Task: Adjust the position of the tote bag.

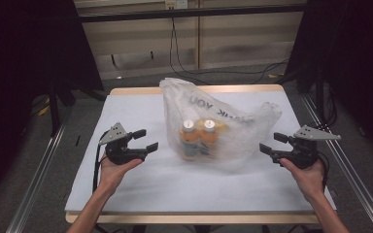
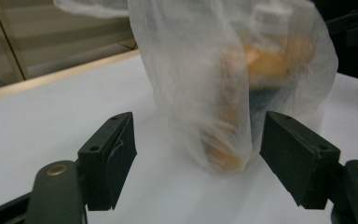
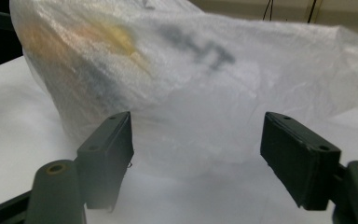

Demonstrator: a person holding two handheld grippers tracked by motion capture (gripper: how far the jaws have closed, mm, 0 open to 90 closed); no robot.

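White-topped table [image 1: 126,116], wood edge along far and near sides. Grey floor [image 1: 141,80] beyond, black cables [image 1: 184,68] trailing across it. Beige panelled wall [image 1: 243,36] behind, dark rail [image 1: 189,12] above. Black curtains [image 1: 24,58] left and right. Metal rails [image 1: 36,174] flank table. Dim, even light.

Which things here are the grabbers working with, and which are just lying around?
Part of the job:
- plastic bag
- two orange bottles inside it
- left gripper and right gripper, both open, either side of the bag

Just lying about:
- black cables on the floor beyond the table
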